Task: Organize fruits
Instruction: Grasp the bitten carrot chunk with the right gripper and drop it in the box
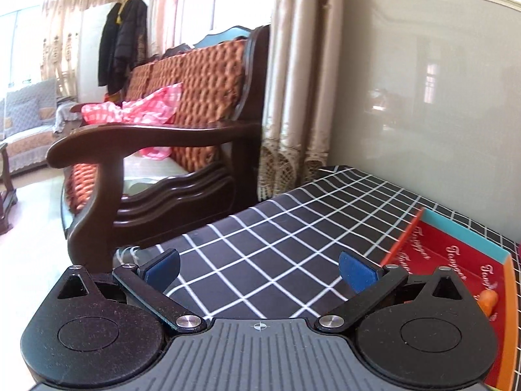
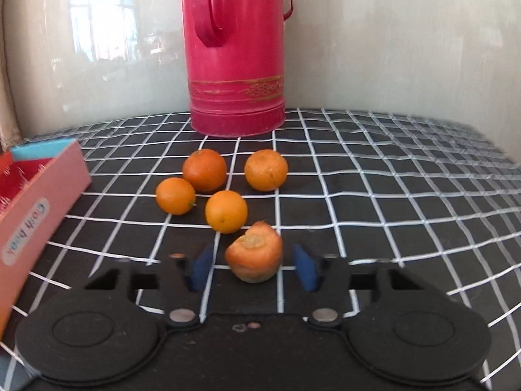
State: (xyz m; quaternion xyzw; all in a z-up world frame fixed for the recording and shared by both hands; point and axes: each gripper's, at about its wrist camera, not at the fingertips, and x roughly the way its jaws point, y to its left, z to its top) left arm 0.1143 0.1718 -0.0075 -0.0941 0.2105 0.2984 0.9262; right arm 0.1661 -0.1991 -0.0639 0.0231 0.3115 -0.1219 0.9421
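Observation:
In the right wrist view several oranges lie on the black checked tablecloth: one at the back right (image 2: pixel 266 169), one at the back left (image 2: pixel 204 170), a small one on the left (image 2: pixel 175 195) and one in front (image 2: pixel 226 211). A carrot chunk (image 2: pixel 254 252) sits between the blue pads of my right gripper (image 2: pixel 255 267), which is open around it with gaps on both sides. A pink box (image 2: pixel 35 208) with a red inside stands at the left. My left gripper (image 1: pixel 259 268) is open and empty over the cloth. The box (image 1: pixel 456 260) lies to its right with a carrot piece (image 1: pixel 487 299) inside.
A tall red thermos (image 2: pixel 236 52) stands behind the oranges against a glossy wall (image 2: pixel 390 49). In the left wrist view a dark wooden sofa (image 1: pixel 162 150) with orange cushions stands beyond the table's left edge, with curtains (image 1: pixel 293 97) behind it.

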